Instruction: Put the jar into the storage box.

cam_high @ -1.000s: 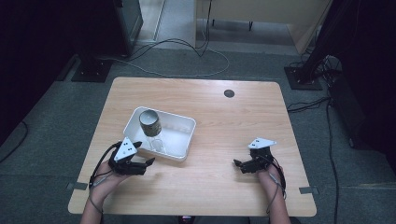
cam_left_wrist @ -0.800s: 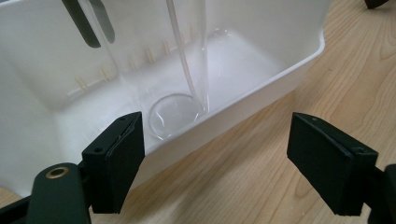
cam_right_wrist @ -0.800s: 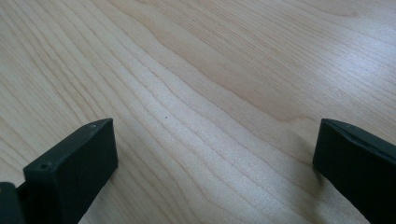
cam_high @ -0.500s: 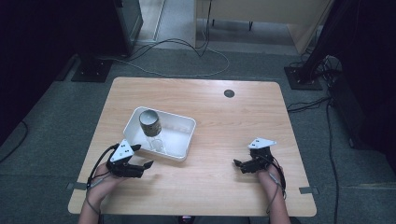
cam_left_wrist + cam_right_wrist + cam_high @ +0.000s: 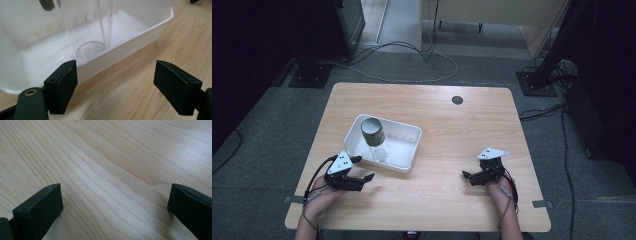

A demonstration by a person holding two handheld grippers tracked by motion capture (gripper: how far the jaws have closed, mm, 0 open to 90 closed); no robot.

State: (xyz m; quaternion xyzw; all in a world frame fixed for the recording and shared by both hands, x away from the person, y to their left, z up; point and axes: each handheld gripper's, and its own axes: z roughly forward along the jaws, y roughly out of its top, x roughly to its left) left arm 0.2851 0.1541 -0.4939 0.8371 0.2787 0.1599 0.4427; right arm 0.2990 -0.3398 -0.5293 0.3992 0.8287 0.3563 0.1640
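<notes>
The left gripper [image 5: 360, 170] sits low over the pale wooden table [image 5: 452, 210] with its jaws spread wide and nothing between them. Just ahead of its tips is the near wall of a shallow white plastic rectangular bin [image 5: 412, 134]. In the left gripper view that wall [image 5: 130, 47] runs slantwise across the gap between the jaws, close to the left jaw and apart from the right one.

Inside the bin, just past the wall, stands a clear, see-through plastic cup [image 5: 91, 48], hard to make out against the white; its round base shows on the bin floor and its sides rise out of the top of the view. Farther in from the gripper, toward the bin's far-left corner, is a dark metal tin can with a pale top [image 5: 372, 131], seemingly tilted.

The right gripper [image 5: 468, 176] rests well apart to the right, jaws also wide, over bare wood [image 5: 105, 170].

Judged from this pose, the left gripper is lining up on the bin or on the cup inside it. The risks:

- A low, flat advance would bring the left jaw against the bin wall and push the light bin across the table rather than gripping anything.
- The cup is transparent and likely thin, so a misjudged closure could miss it, crush it or tip it.
- The can stands close behind the cup; knocking the cup could send it against the can.
</notes>
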